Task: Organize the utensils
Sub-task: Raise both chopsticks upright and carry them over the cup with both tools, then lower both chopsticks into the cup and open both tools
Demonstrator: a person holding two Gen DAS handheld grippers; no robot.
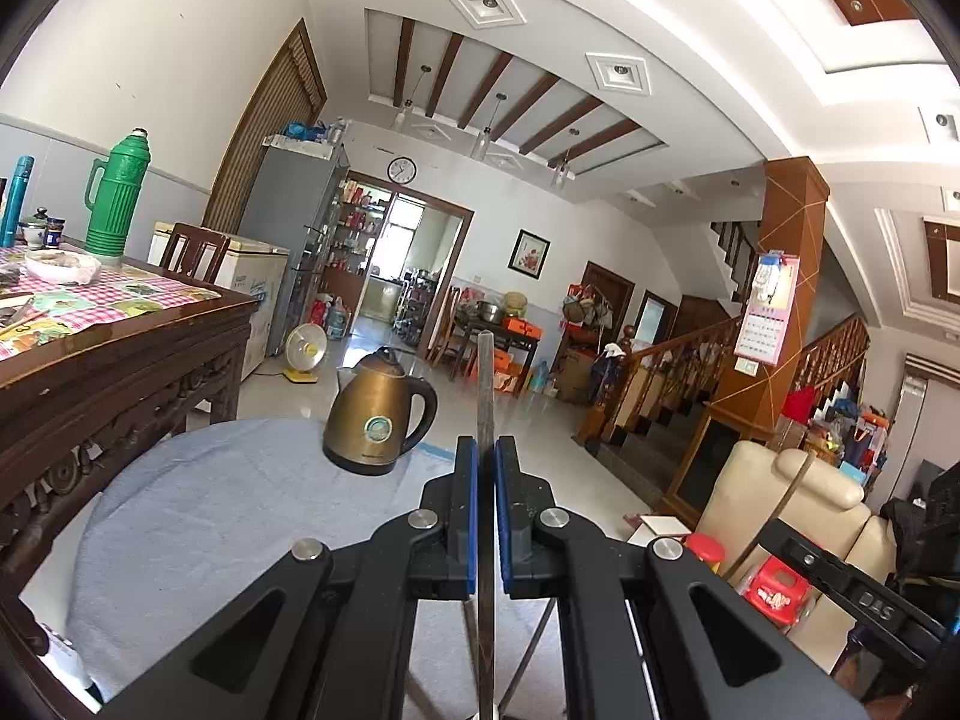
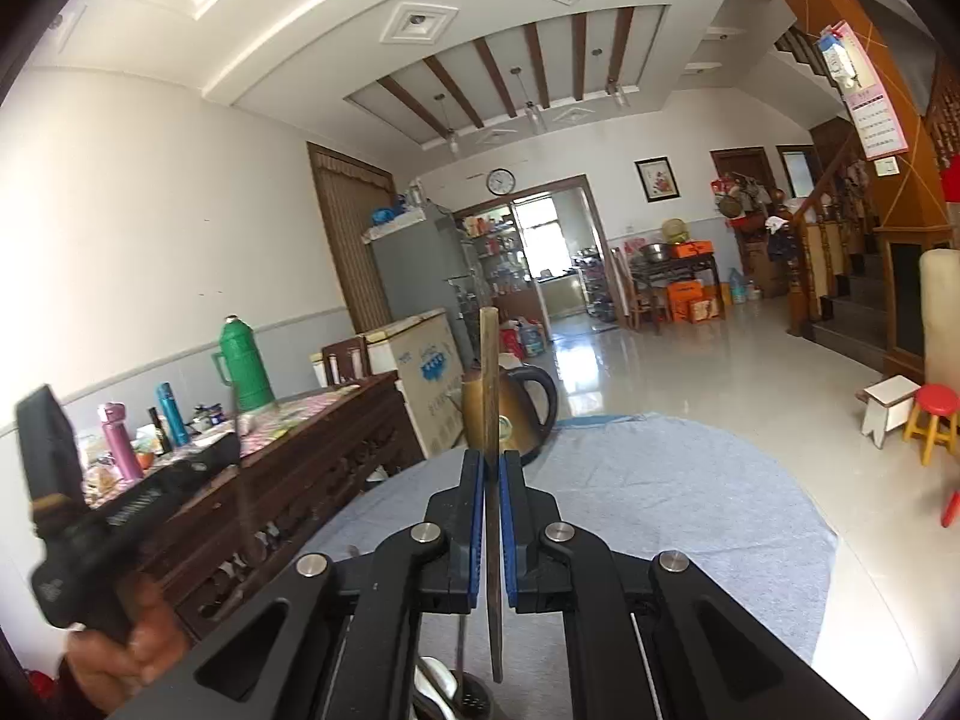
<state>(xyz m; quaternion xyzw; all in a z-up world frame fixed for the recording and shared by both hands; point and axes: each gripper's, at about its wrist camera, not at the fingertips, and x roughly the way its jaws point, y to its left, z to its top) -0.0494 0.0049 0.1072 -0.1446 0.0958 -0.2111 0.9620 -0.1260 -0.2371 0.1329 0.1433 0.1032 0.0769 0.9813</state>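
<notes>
**Both tongs loaded, nothing sorted yet**

The tabletop (image 1: 210, 516) under its blue-grey cloth carries only a bronze kettle (image 1: 375, 414). I see no holder, so sorting looks barely begun. My left tongs (image 1: 486, 456) are clamped on a thin dark utensil handle (image 1: 485, 378) standing upright; my right tongs (image 2: 493, 468) pinch a bamboo chopstick (image 2: 489, 360) likewise.

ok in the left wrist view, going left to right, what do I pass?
Green thermos → fan → kettle → left gripper shut on an upright utensil → red stool.
</notes>
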